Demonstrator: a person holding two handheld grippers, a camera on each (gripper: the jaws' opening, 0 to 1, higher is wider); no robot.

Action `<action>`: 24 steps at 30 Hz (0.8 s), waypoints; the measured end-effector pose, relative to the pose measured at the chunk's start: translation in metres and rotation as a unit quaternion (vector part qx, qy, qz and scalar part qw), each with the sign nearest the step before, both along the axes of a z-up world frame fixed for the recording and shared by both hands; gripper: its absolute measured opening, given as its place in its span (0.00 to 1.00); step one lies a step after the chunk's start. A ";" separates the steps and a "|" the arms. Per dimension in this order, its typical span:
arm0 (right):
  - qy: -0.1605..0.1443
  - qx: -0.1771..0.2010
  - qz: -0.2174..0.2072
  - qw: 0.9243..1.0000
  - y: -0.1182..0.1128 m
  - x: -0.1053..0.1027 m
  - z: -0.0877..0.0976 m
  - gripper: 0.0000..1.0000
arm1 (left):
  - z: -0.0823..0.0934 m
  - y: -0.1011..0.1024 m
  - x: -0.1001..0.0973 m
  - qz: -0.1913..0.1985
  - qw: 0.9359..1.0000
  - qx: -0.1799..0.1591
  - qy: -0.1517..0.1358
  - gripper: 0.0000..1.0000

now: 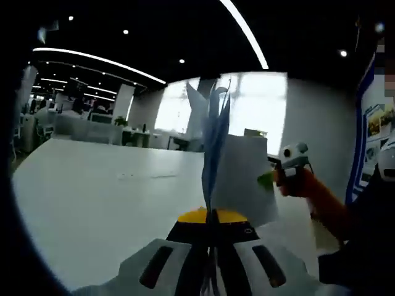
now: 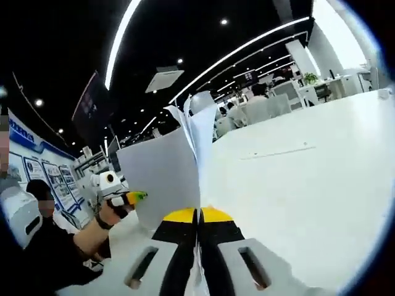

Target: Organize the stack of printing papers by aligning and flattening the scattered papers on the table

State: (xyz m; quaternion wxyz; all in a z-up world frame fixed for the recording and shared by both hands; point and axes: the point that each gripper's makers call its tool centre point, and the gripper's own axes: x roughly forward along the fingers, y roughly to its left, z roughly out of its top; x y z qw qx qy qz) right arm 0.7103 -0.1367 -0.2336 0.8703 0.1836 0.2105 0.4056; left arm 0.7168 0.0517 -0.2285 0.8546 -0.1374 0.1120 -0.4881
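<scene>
**Both grippers clamped on one stack of papers**

Left gripper is closed on the near edge of the papers, which stand on edge above the tabletop, rising straight up from between its jaws. Right gripper is likewise closed on the papers, seen edge-on from its own side. That makes two grippers and one stack, its several sheets fanning apart at the top; an exact sheet count cannot be told.

In the left gripper view the right gripper shows at the right of the sheets, held by a hand. In the right gripper view the left gripper shows at the left, a hand behind it.

The white tabletop stretches far behind the stack. Beyond it, office desks and chairs stand under ceiling light strips. Posters hang on a wall at the far left of the right gripper view. The upright sheets hide the middle of each view.
</scene>
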 end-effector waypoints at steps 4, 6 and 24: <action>0.037 0.001 0.011 0.999 -0.003 -0.011 -0.004 0.00 | -0.005 -0.006 -0.005 -0.015 0.997 -0.010 0.073 0.06; 0.061 0.009 0.015 0.998 -0.004 -0.013 -0.008 0.00 | -0.011 -0.007 -0.004 -0.015 0.995 -0.008 0.101 0.06; 0.083 -0.012 -0.015 0.996 -0.005 0.004 -0.041 0.00 | -0.059 -0.005 0.016 0.029 0.989 0.015 0.141 0.06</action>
